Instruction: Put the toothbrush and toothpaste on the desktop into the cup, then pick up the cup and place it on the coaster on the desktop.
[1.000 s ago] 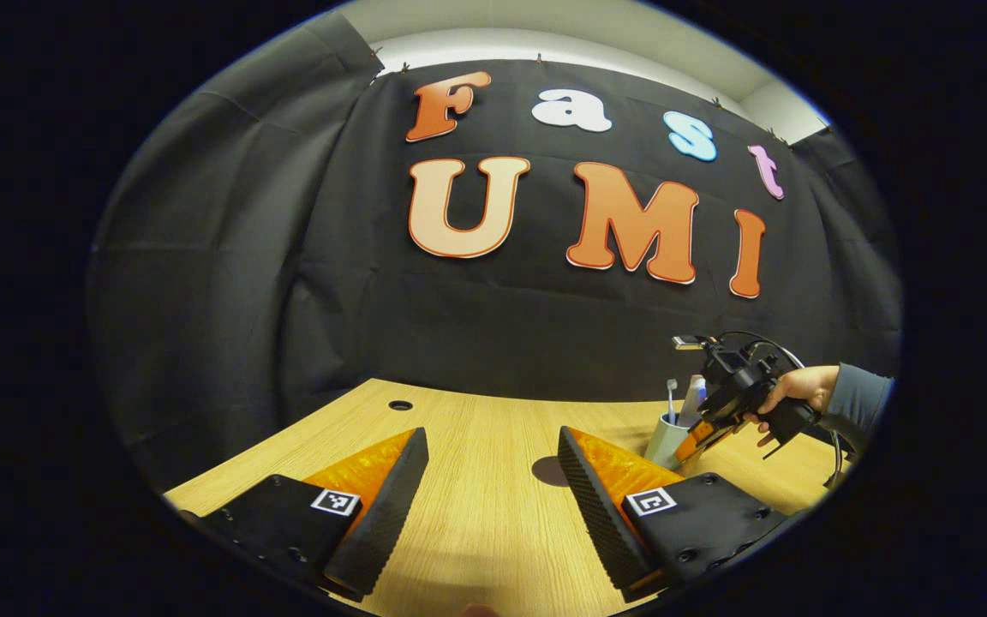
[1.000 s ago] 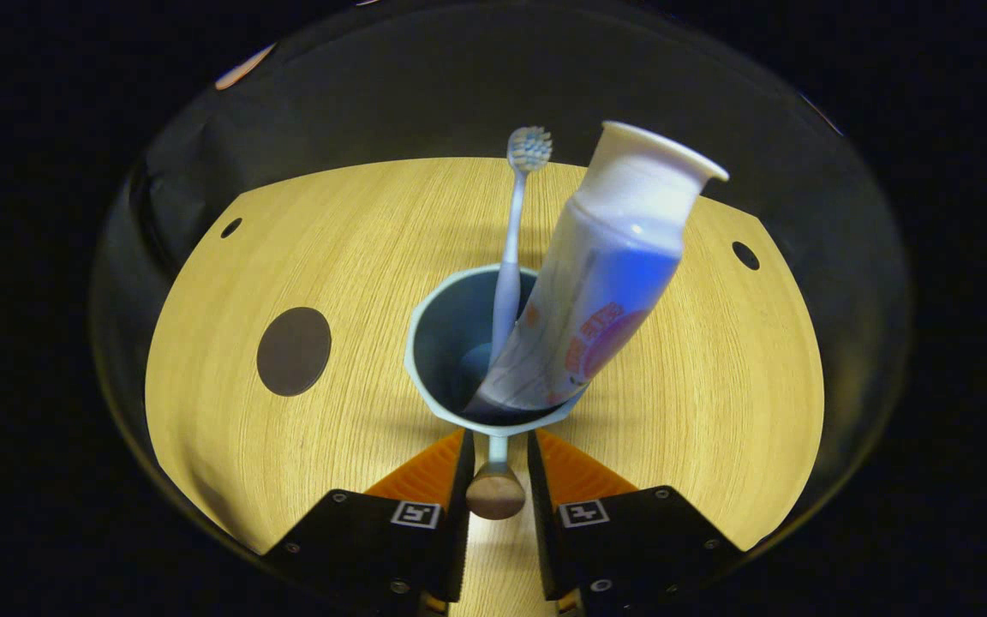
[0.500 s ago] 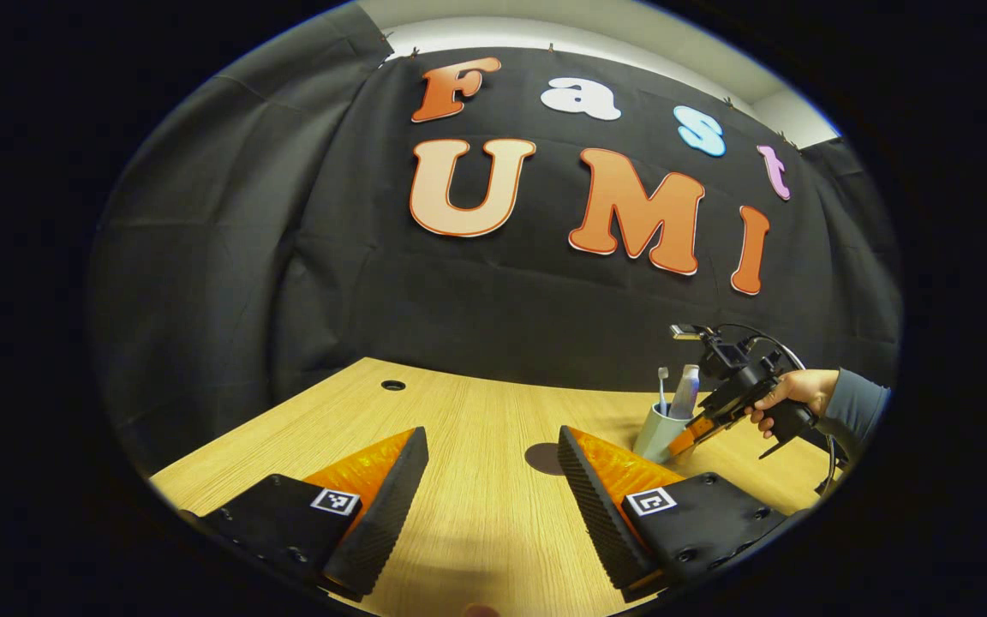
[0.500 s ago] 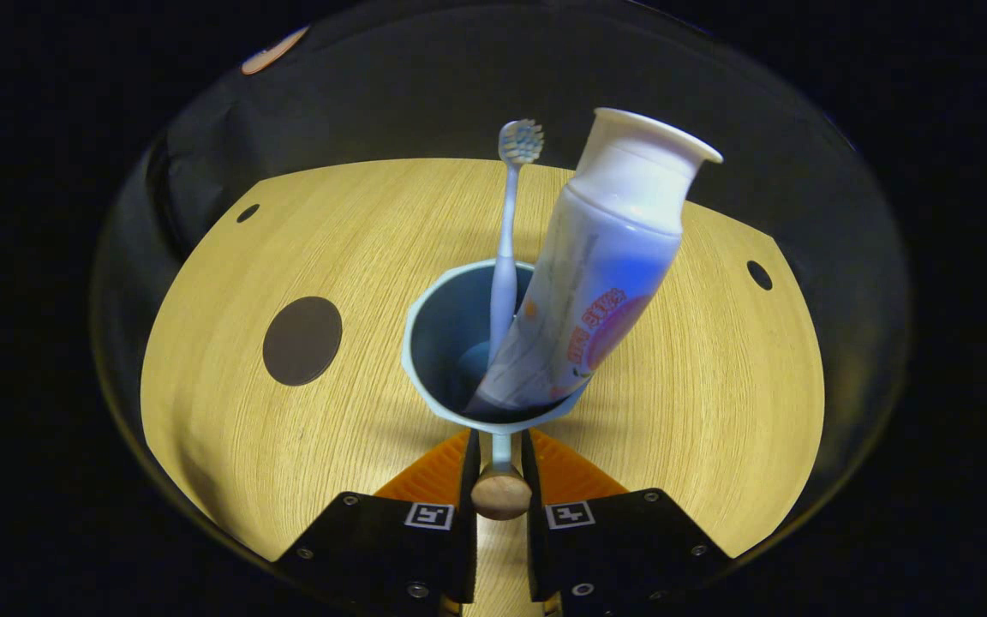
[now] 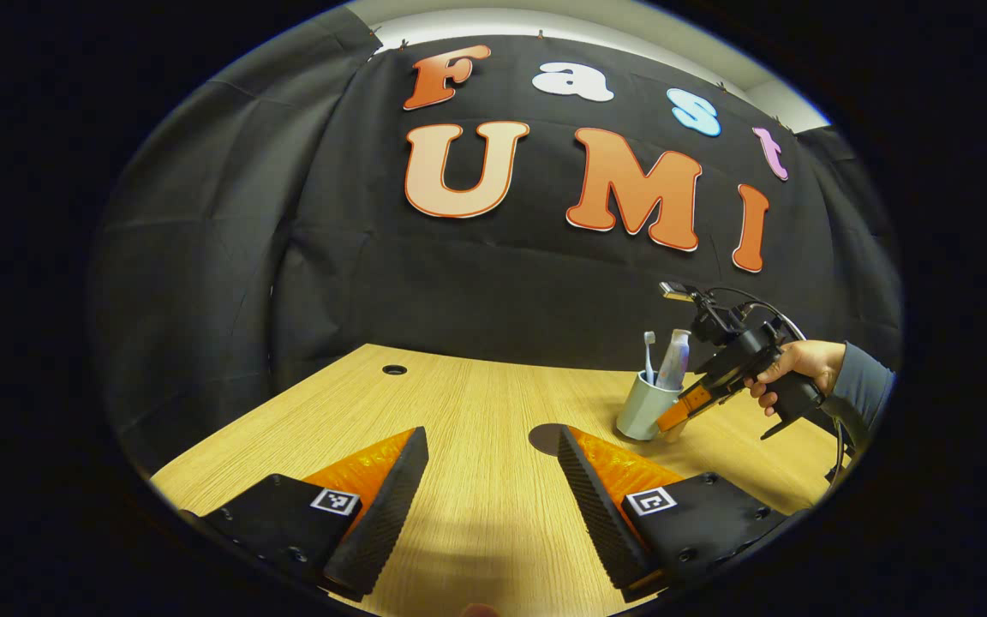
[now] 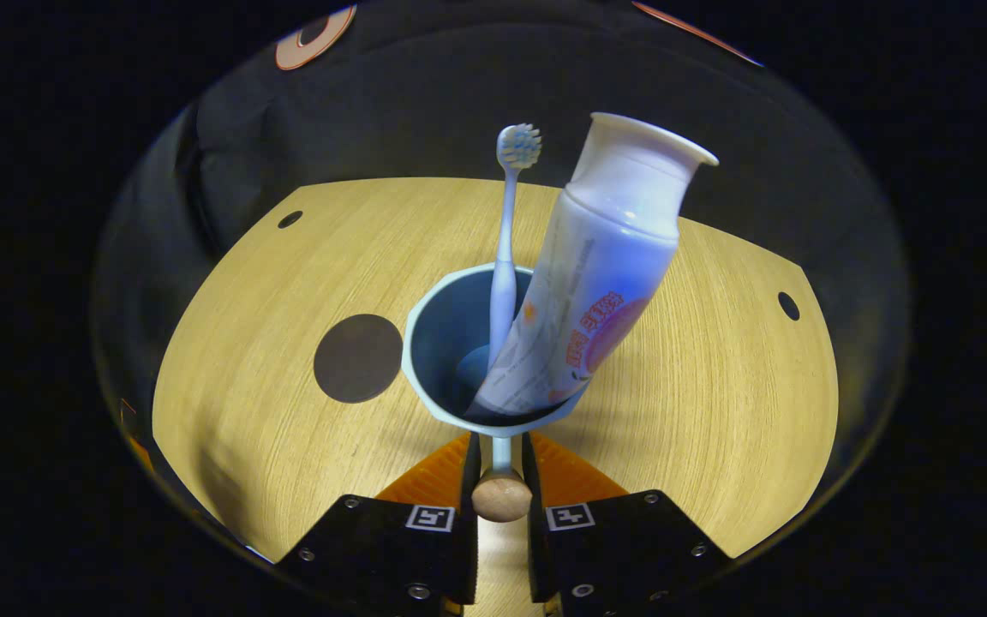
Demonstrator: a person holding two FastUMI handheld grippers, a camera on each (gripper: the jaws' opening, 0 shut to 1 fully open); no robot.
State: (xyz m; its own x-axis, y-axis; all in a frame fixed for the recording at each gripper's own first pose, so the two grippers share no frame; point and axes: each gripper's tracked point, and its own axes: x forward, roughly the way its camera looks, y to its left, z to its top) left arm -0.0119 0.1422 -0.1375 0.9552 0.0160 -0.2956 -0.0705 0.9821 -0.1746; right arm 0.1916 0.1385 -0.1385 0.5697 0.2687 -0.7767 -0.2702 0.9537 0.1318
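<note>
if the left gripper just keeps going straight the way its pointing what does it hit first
Probably nothing on the desk: the left gripper is open and aims between the coaster and the far edge, so likely the black cloth wall.

A pale blue-grey cup (image 6: 446, 343) with a faceted, flared rim is seen from above at the centre of the right gripper view; a thin handle ending in a round wooden knob (image 6: 501, 500) projects from it toward 6 o'clock. A light blue toothbrush (image 6: 506, 248) is stood in the cup, bristles up, pointing to 12 o'clock. A white and blue toothpaste (image 6: 601, 266) tube is leaned inside against the rim, its white cap up toward 1 o'clock. A dark round coaster (image 6: 358, 357) is laid flat on the wooden desktop (image 6: 716, 360) just beside the cup at 9 o'clock, apart from it.
</note>
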